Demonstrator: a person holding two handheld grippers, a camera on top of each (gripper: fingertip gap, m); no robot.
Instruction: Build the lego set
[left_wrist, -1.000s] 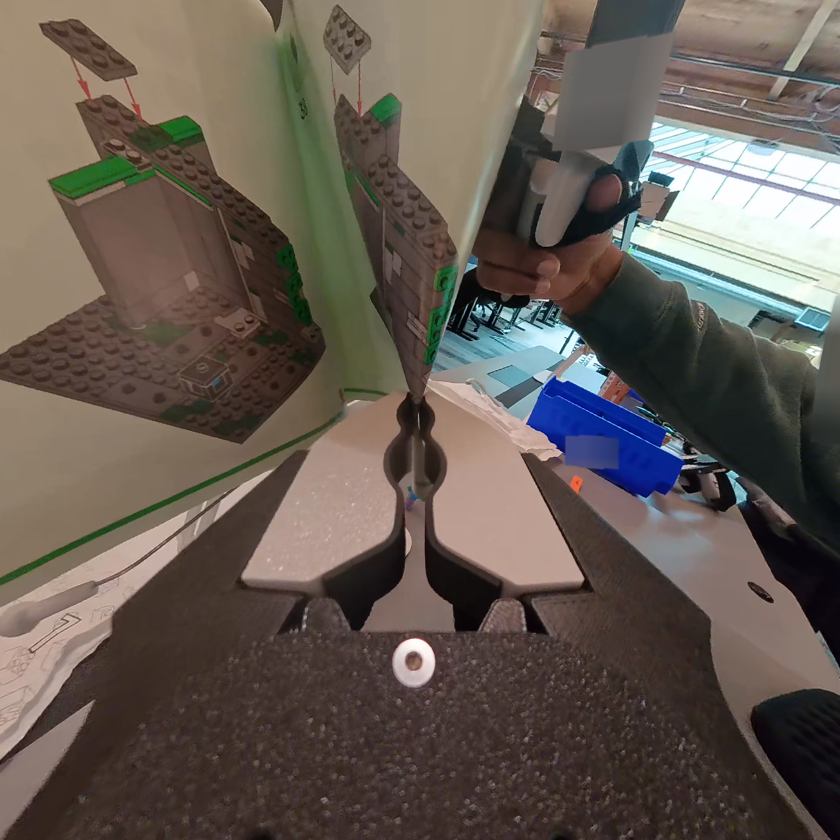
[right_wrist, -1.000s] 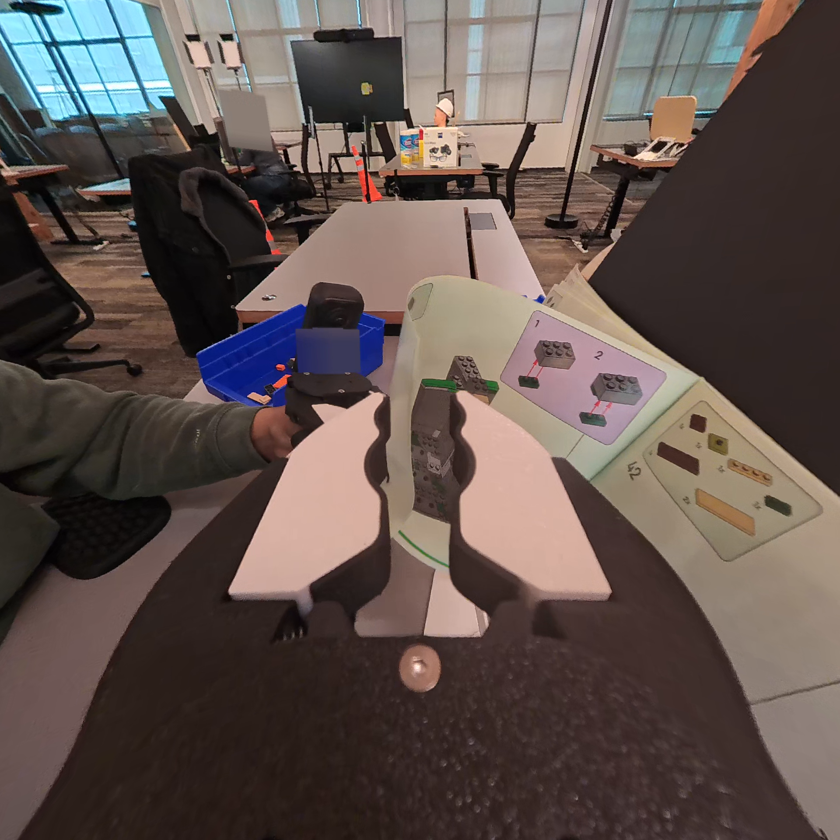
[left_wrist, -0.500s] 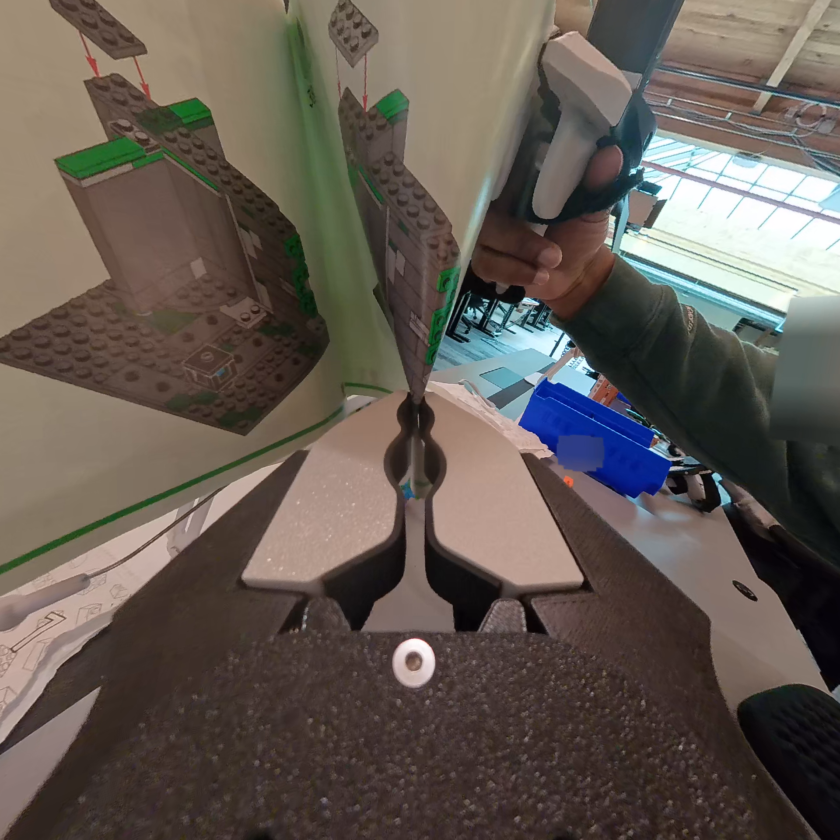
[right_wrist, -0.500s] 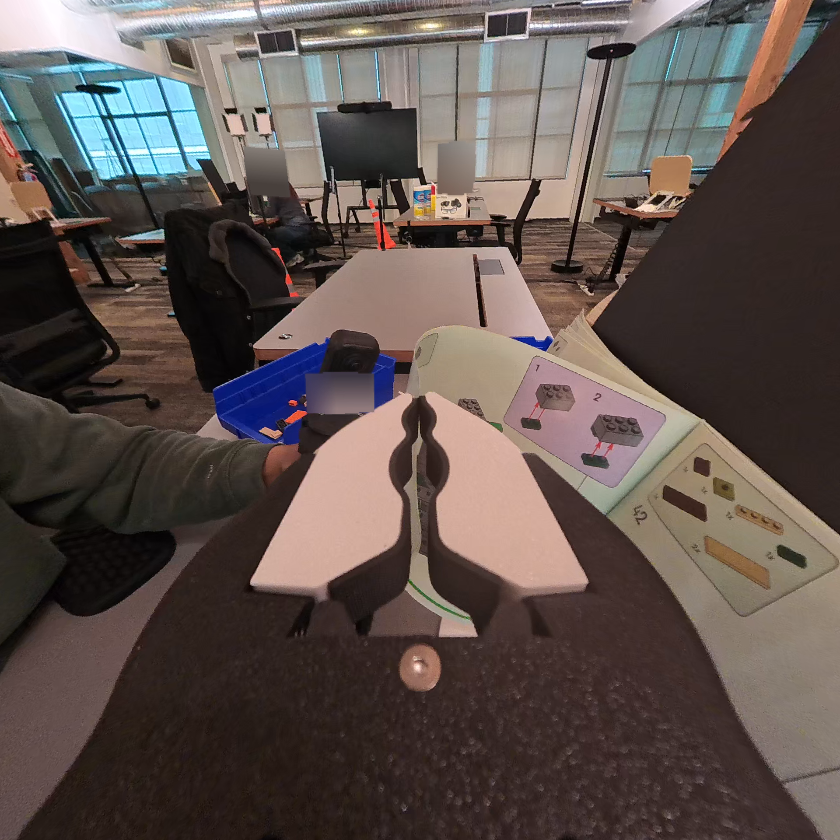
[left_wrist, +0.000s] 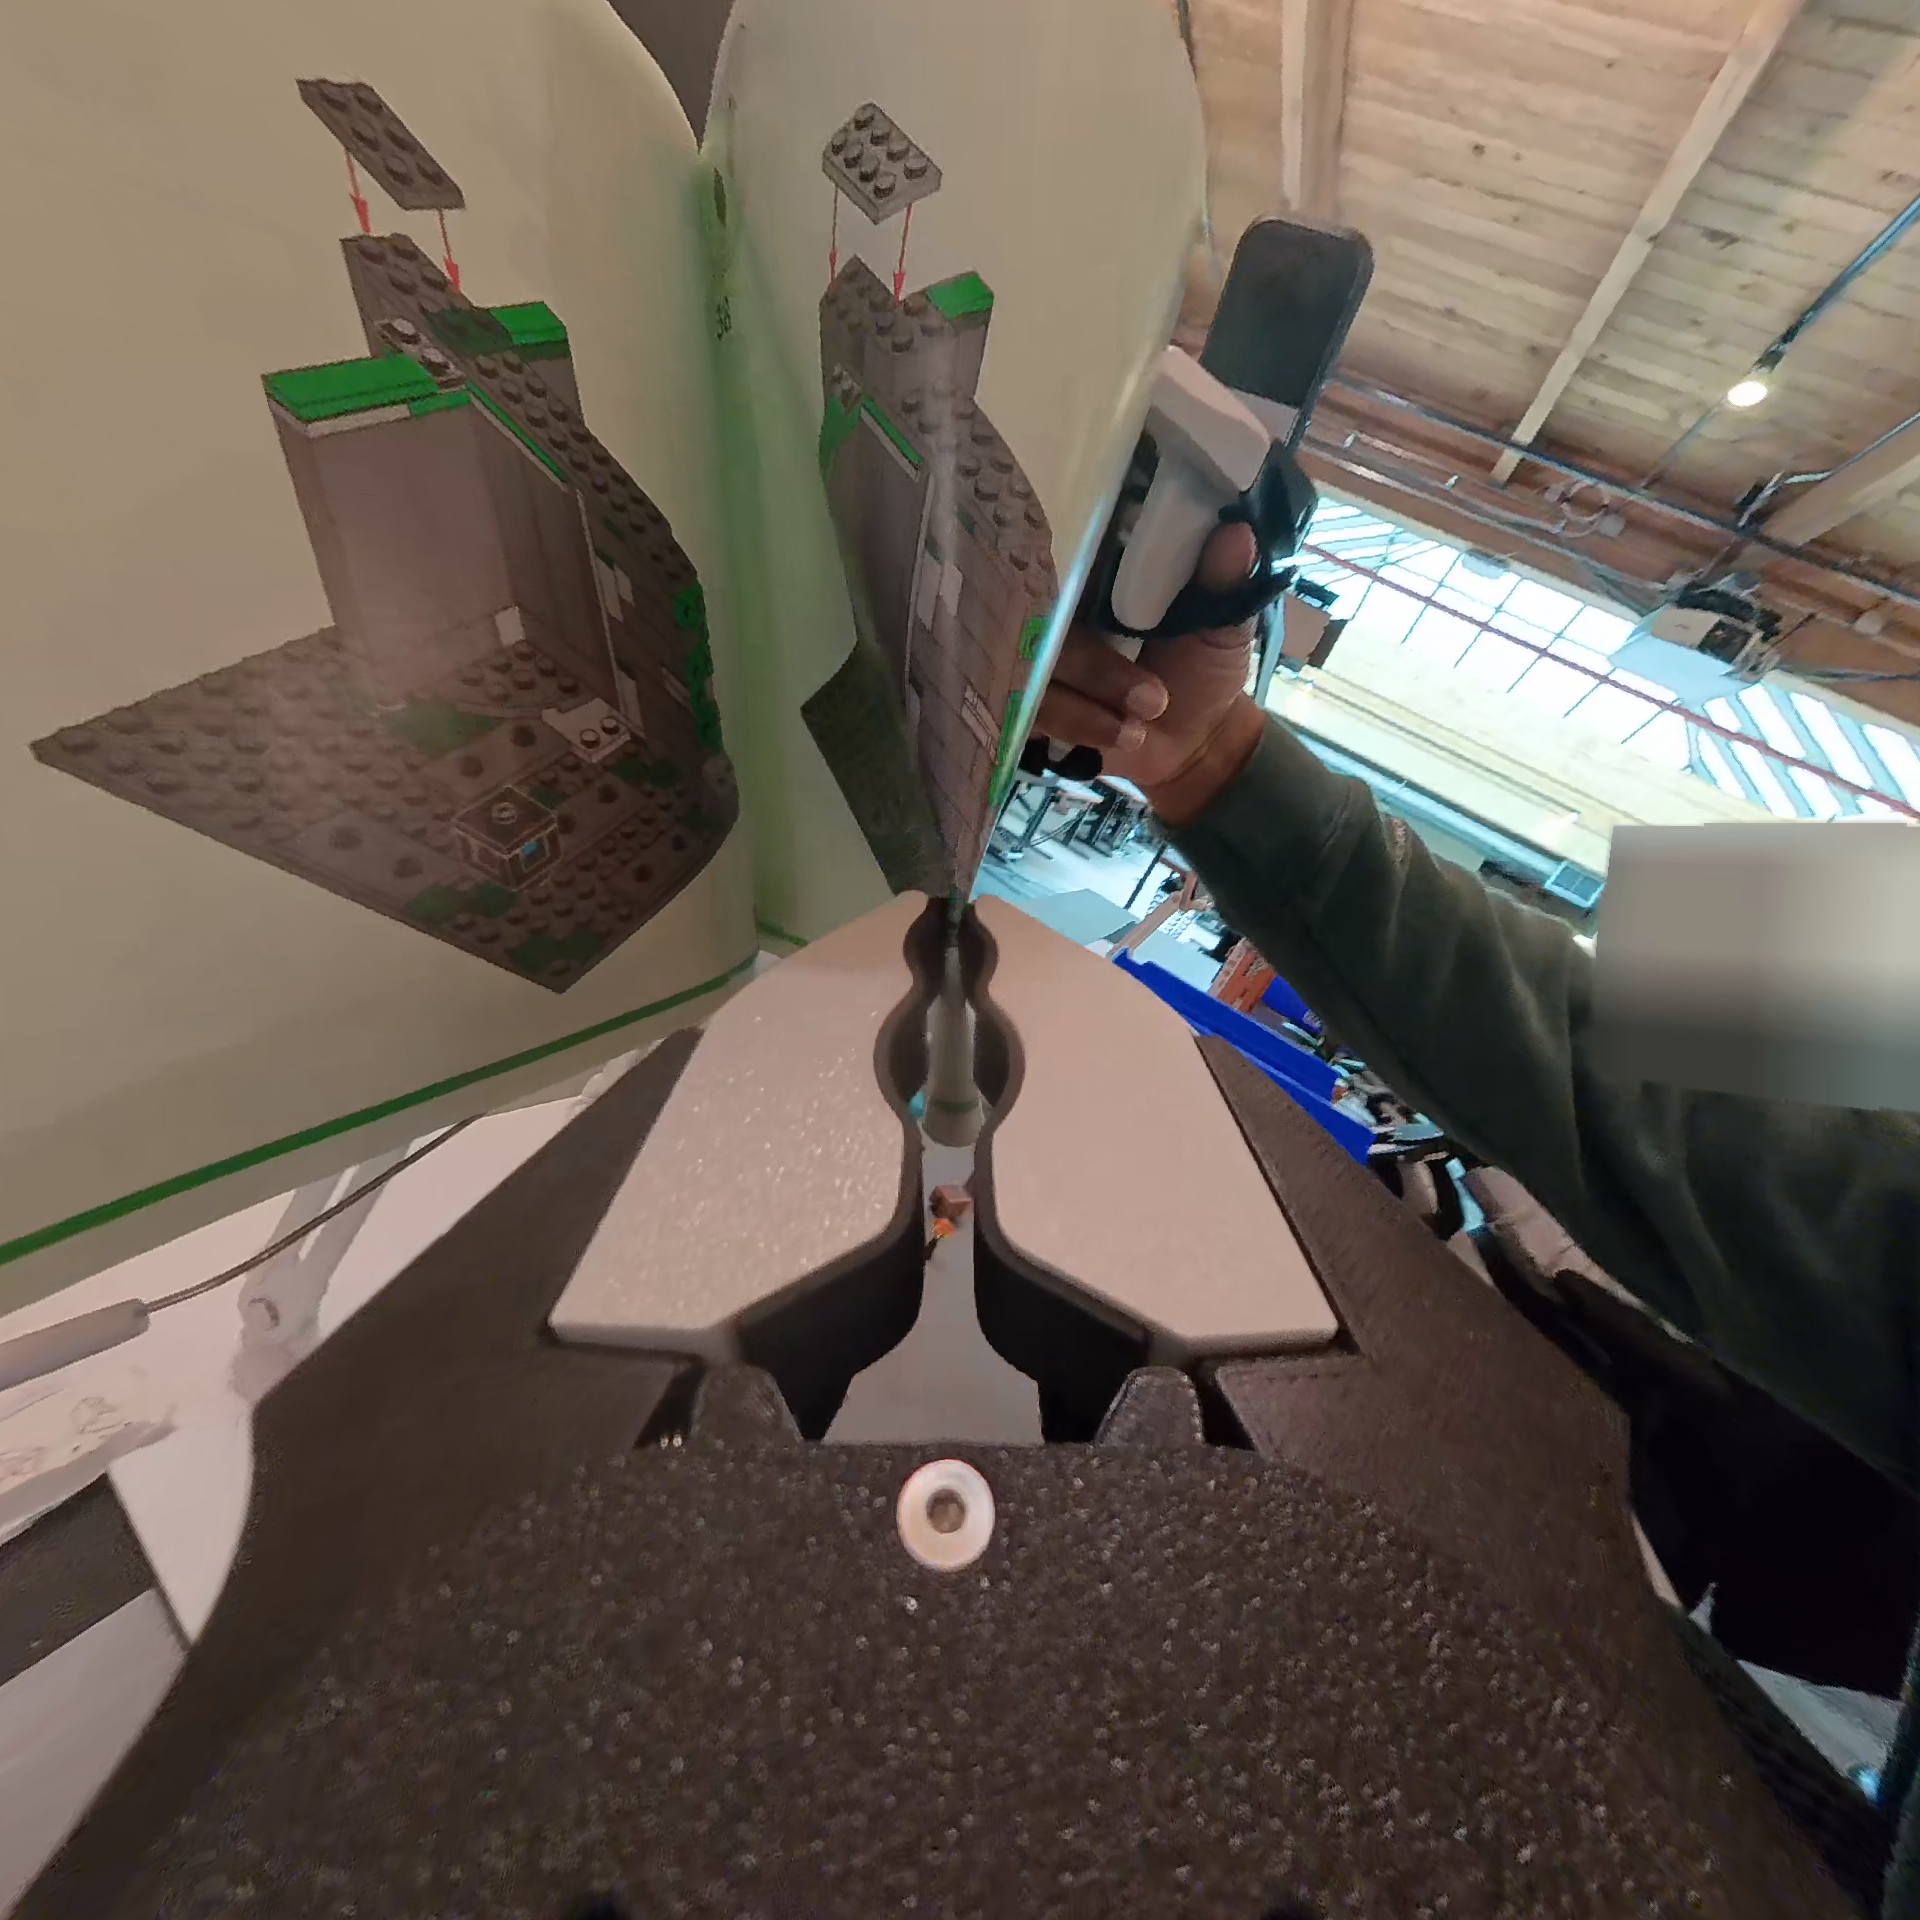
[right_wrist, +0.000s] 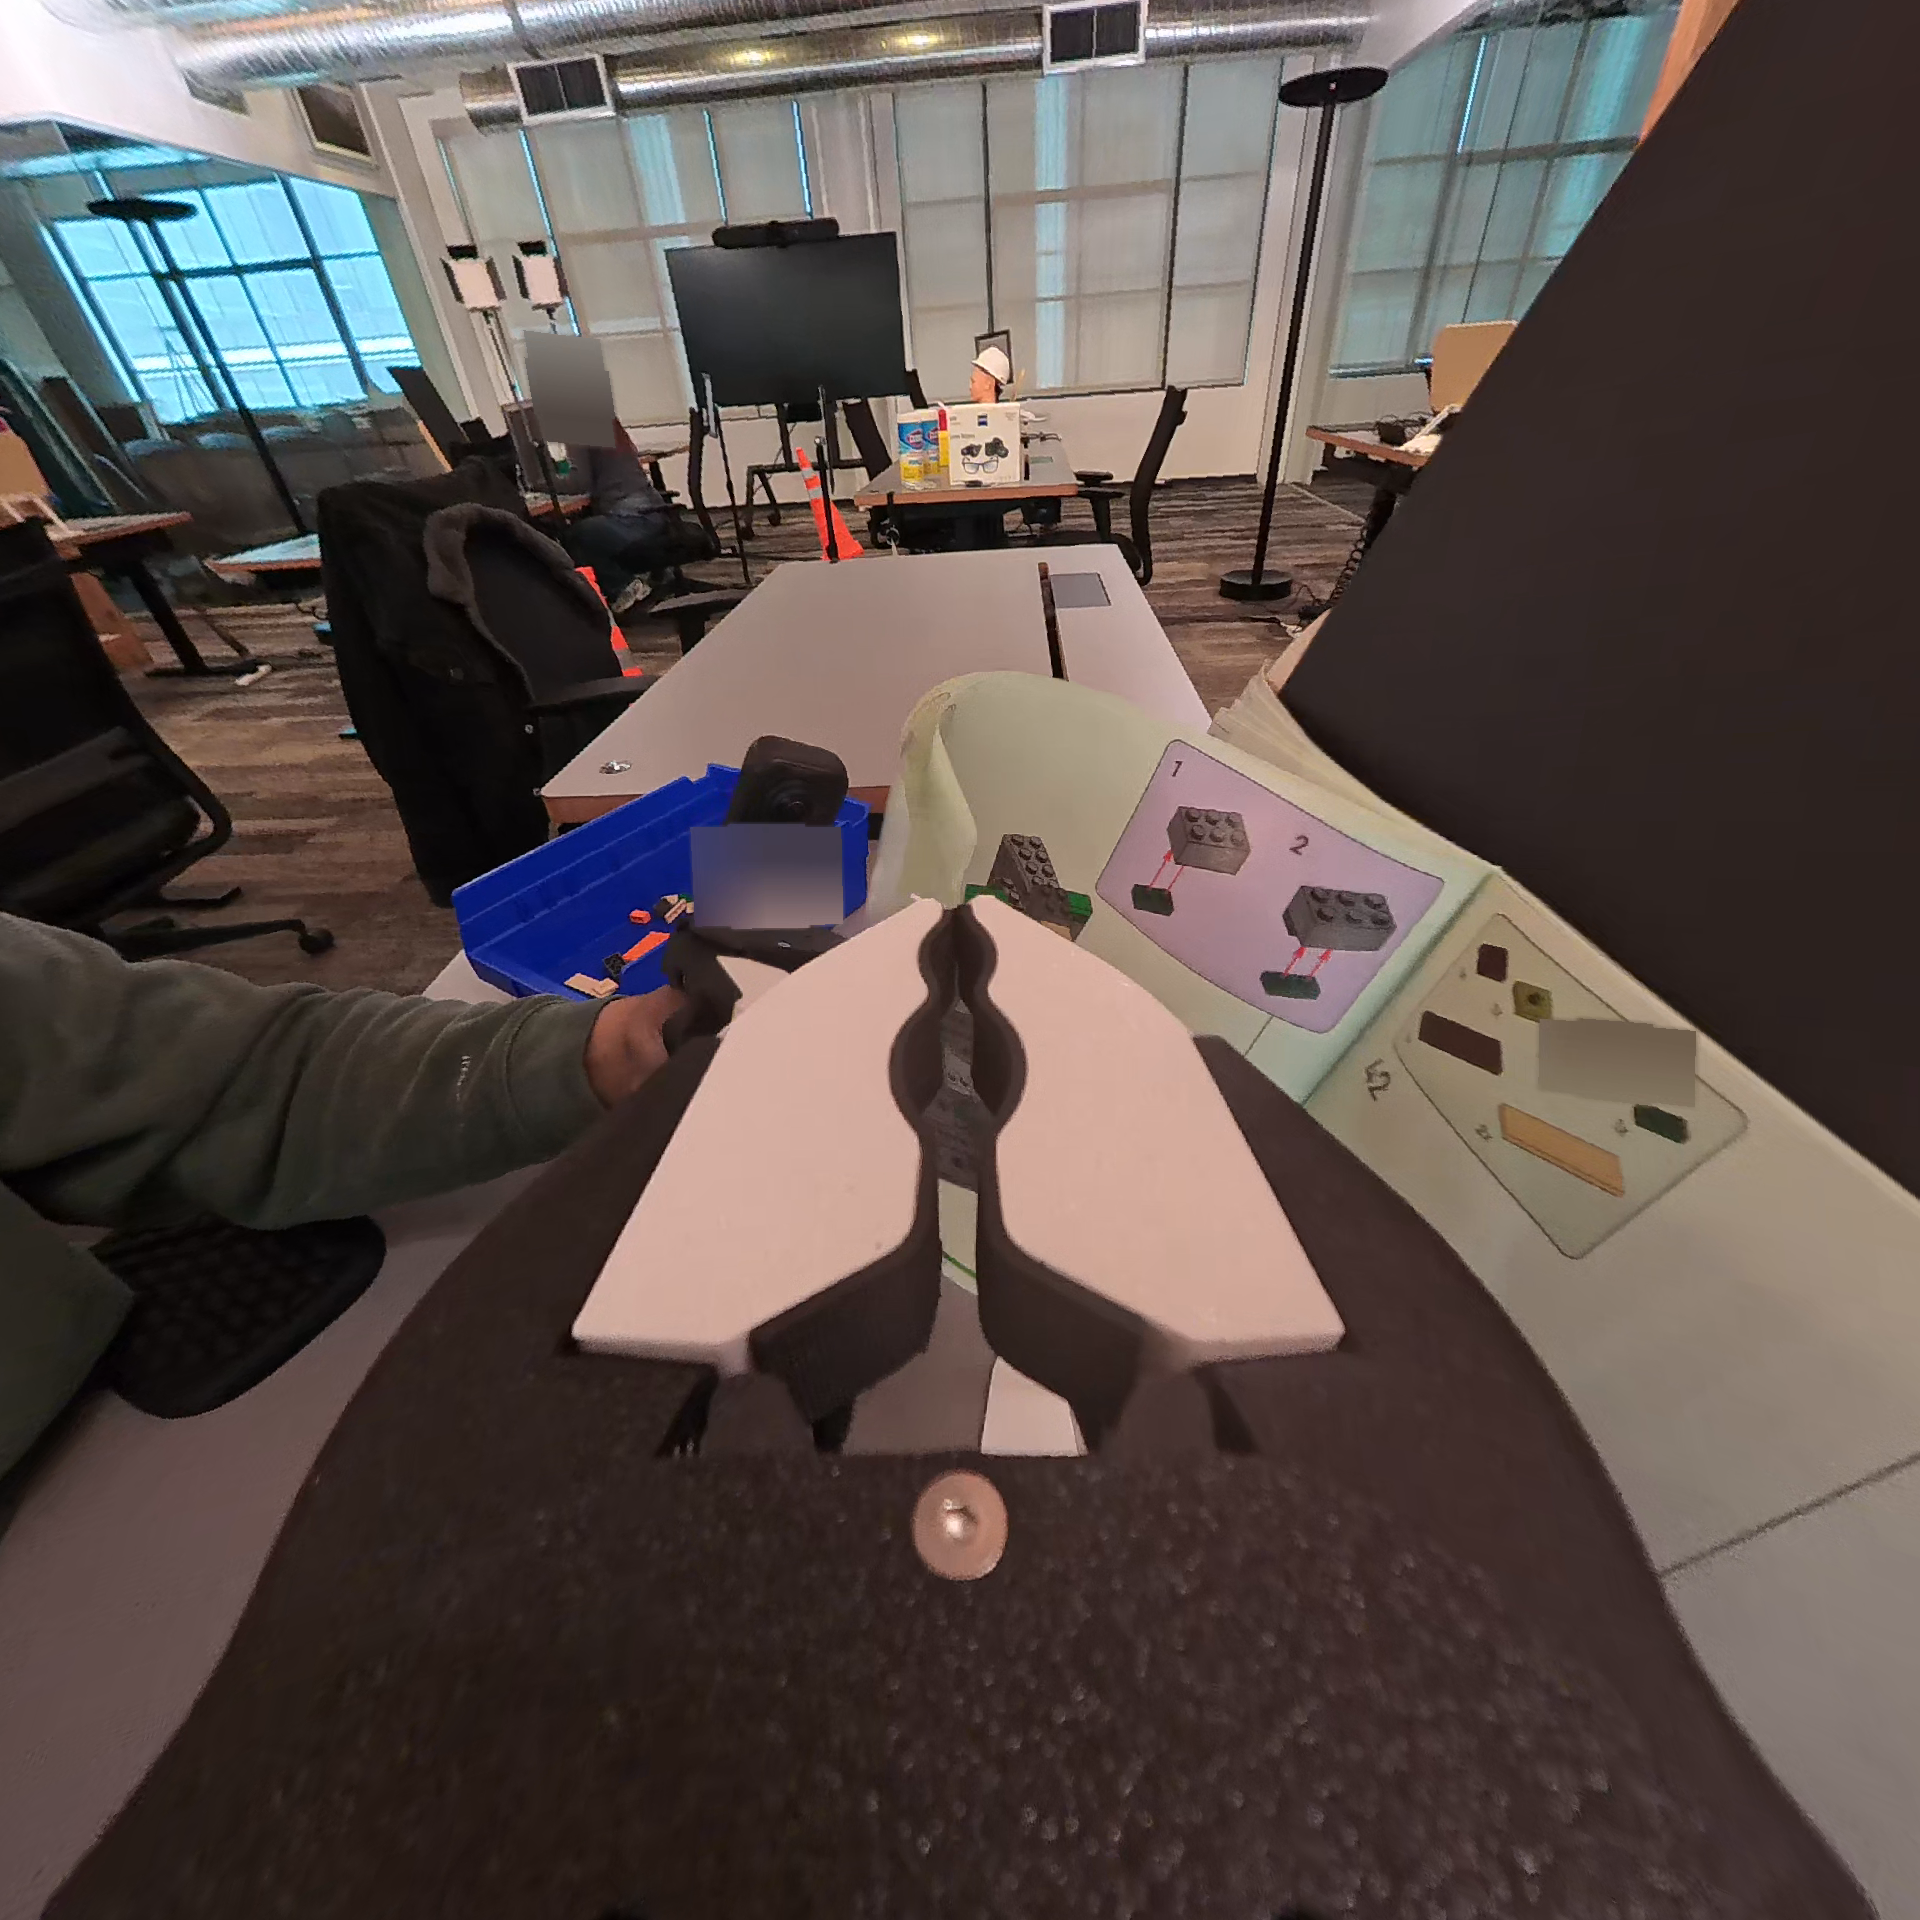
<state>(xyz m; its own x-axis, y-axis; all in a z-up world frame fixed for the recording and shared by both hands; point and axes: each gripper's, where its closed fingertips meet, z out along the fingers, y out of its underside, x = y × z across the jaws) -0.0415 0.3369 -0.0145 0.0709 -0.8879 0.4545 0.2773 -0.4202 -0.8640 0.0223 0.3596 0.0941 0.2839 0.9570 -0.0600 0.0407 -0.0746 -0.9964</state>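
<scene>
The open lego instruction booklet (left_wrist: 395, 582) fills the left wrist view, with pictures of a grey and green build. My left gripper (left_wrist: 951, 920) is shut on the bottom edge of one raised page (left_wrist: 987, 312), which stands edge-on between its tips. My right gripper (right_wrist: 951, 914) is shut with that same curled page (right_wrist: 935, 769) in its gap. The flat booklet page (right_wrist: 1351, 935) lies to its right. In the left wrist view the right gripper's handle (left_wrist: 1195, 499) and the hand holding it sit just behind the page's edge. No loose brick is held.
A blue bin (right_wrist: 582, 914) with several small loose pieces stands beyond the left hand; it also shows in the left wrist view (left_wrist: 1236, 1029). A dark panel (right_wrist: 1662, 623) rises at the right. A white paper sheet and a thin cable (left_wrist: 114, 1340) lie left. Office chairs (right_wrist: 104, 810) stand left of the table. The left gripper's tips are roughly 12 cm from the right gripper's.
My right gripper's jaws, open around the page a second ago, have closed on it. My left gripper stays shut on the page, which now stands more upright.
</scene>
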